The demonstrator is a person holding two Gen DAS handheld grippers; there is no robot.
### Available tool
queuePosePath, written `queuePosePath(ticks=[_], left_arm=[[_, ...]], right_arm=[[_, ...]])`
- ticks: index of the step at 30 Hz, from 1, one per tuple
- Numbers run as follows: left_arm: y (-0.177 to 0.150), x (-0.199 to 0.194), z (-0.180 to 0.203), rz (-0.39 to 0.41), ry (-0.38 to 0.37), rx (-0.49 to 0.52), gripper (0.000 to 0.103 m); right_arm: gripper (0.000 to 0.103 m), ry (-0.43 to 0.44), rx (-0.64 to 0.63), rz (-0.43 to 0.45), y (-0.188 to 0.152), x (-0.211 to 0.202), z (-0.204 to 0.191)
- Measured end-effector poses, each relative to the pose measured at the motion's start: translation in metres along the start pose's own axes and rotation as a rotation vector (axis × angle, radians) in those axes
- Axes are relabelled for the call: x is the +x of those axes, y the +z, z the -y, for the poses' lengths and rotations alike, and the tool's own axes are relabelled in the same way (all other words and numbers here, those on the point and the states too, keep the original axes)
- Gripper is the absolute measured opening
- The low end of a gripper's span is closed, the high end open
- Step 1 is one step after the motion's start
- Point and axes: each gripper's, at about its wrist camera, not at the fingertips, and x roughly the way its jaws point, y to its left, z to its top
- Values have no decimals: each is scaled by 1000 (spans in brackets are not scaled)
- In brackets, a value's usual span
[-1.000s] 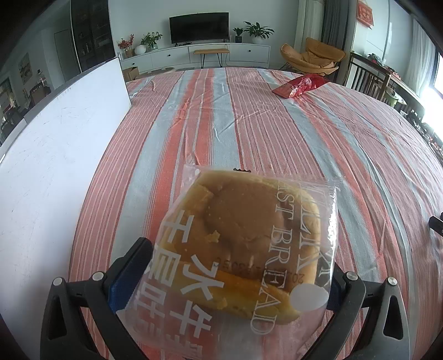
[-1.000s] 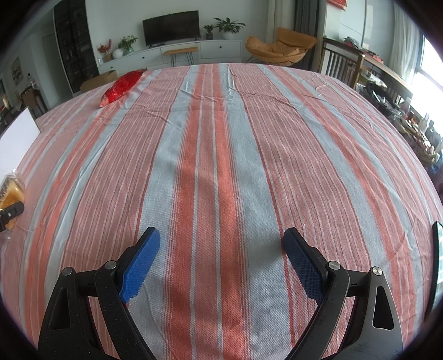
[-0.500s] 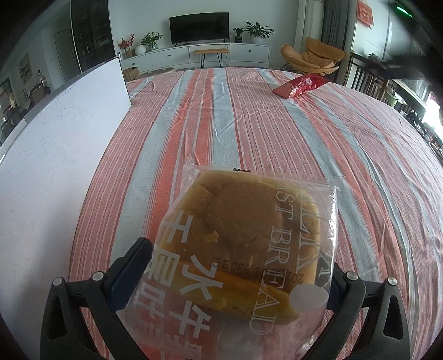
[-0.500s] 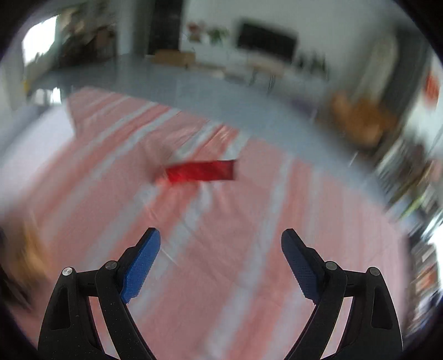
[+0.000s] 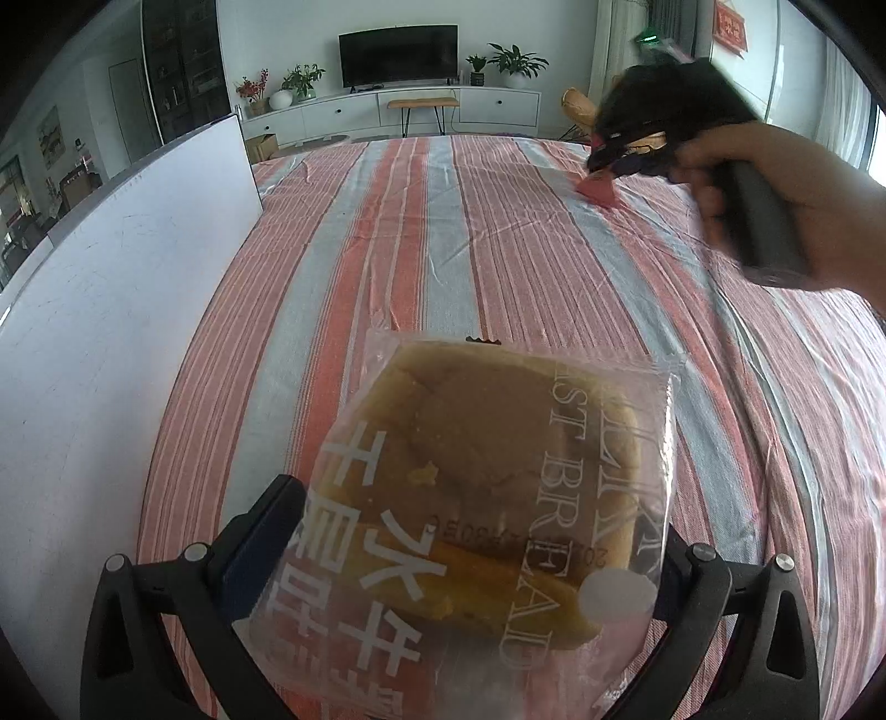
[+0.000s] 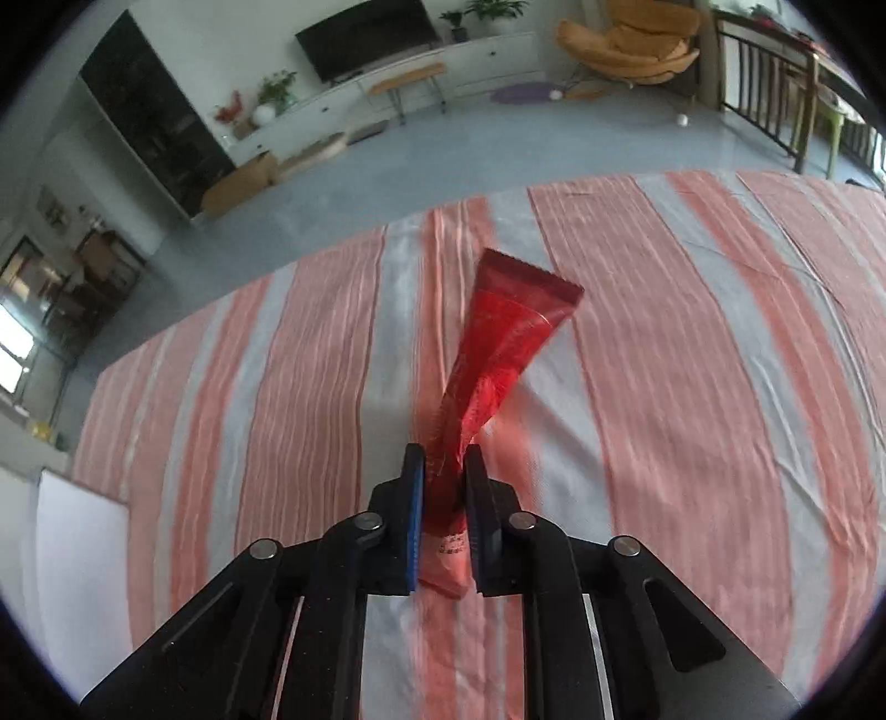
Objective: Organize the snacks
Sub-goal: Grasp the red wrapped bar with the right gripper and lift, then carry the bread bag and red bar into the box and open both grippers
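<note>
Currently, two snacks were held at once. The red pouch (image 6: pixel 501 354) was pinched at its near end by the right gripper (image 6: pixel 444 487); its jaws had just been closing and were seen clamped on the foil, which was crushed and twisted between the pads. The pouch's long axis ran away from the gripper, tilted slightly to the right in the right wrist view, with the wide sealed end pointing toward the far cloth (image 6: pixel 692 387) edge. Whether that far end was lifted or resting on the cloth could not be told.

The bread pack (image 5: pixel 487 498) was gripped across its width by the left gripper (image 5: pixel 476 531), held above the cloth, its top seam pointing away from the gripper toward the TV (image 5: pixel 398 54). The white board (image 5: pixel 111 288) stood just left of the pack.

In the left wrist view the right hand (image 5: pixel 775 194) was seen well beyond the pack, to the right, over the pouch (image 5: pixel 601 191).

Step judged: pickup of the pouch, grasp done. Next move was judged to call for a lift and carry toward the pack, so both snacks could be grouped. Slip risk was noted: only a thin foil end was held.
</note>
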Motion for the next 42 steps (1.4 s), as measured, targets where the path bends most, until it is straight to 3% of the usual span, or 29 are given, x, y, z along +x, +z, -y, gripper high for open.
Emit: queuePosePath(ticks=[3, 6, 15, 17, 19, 22, 27, 31, 34, 37, 40, 41, 42], left_arm=[[0, 0, 0, 0, 0, 0, 103], [0, 0, 0, 0, 0, 0, 103], [0, -2, -1, -5, -15, -3, 101], [0, -10, -8, 4, -67, -47, 80], [-4, -20, -21, 17, -158, -143, 74], [-14, -32, -30, 16, -212, -197, 73], [-38, -52, -13, -1, -183, -101, 73], [-63, -63, -10, 27, -158, -132, 73], [-66, -68, -9, 31, -150, -136, 73], [-67, -69, -9, 32, -138, -154, 73], [-70, -69, -5, 40, -119, -131, 73], [-71, -69, -3, 44, -111, -115, 73], [-72, -70, -3, 46, -109, -107, 73]], right_arm=[[11, 29, -146, 9, -12, -39, 2], [11, 89, -213, -53, -34, -75, 11], [11, 227, -222, -192, -137, -160, 49], [11, 236, -233, -197, -167, -178, 51], [11, 241, -255, -197, -181, -188, 47], [11, 186, -318, -180, -200, -191, 38], [11, 58, -346, -215, -231, -174, 34], [13, -48, -384, -159, -257, -161, 30], [28, -81, -384, -81, -268, -157, 30], [68, -78, -383, -34, -275, -157, 27], [70, -108, -408, 4, -283, -156, 24], [65, -107, -400, 8, -284, -159, 25], [53, -114, -389, 16, -286, -163, 26]])
